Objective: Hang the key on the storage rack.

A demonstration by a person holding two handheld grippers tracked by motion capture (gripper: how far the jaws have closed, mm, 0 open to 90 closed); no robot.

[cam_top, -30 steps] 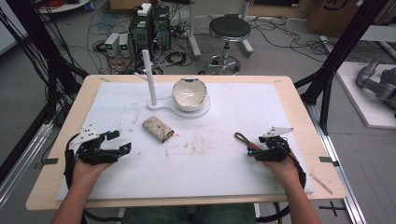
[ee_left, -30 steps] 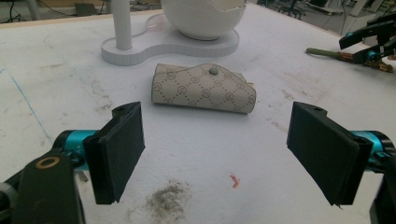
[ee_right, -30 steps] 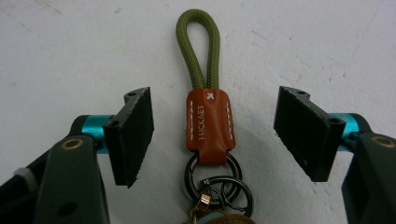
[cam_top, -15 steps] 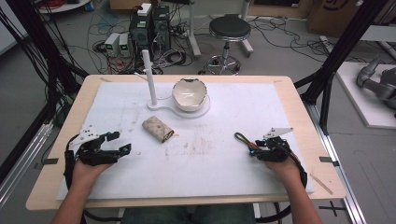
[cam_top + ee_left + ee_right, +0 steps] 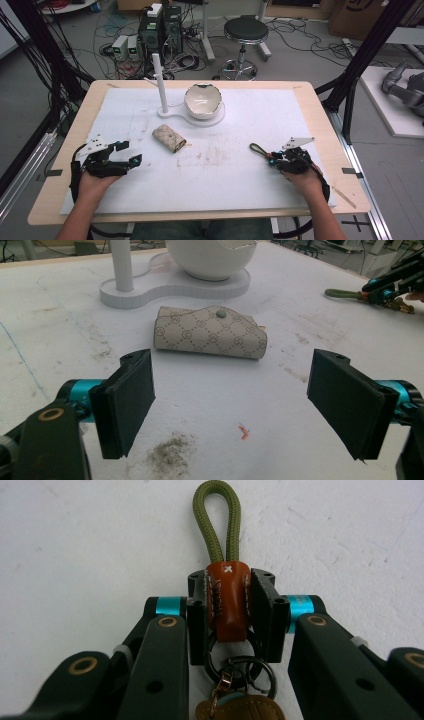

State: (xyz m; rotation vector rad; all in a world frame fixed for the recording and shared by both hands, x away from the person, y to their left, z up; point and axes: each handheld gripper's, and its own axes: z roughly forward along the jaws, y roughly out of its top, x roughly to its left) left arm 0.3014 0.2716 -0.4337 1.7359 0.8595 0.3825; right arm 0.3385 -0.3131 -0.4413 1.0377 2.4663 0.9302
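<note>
A beige patterned pouch (image 5: 168,138) lies on the white mat, left of centre; in the left gripper view the pouch (image 5: 210,332) rests beyond the jaws. My left gripper (image 5: 129,153) (image 5: 230,400) sits low at the near left, open wide, nothing between its jaws. My right gripper (image 5: 270,157) (image 5: 229,605) at the near right is shut on a keychain's brown leather tab (image 5: 228,600). Its olive cord loop (image 5: 216,517) (image 5: 258,148) sticks out ahead over the mat, and dark metal rings (image 5: 240,665) hang behind the jaws.
A white bowl (image 5: 203,99) sits on a white base (image 5: 172,111) with an upright post (image 5: 159,80) at the mat's far middle. Brown smudges (image 5: 215,155) mark the mat's centre. The wooden table edge (image 5: 320,115) frames the mat; a stool (image 5: 246,30) and cables lie beyond.
</note>
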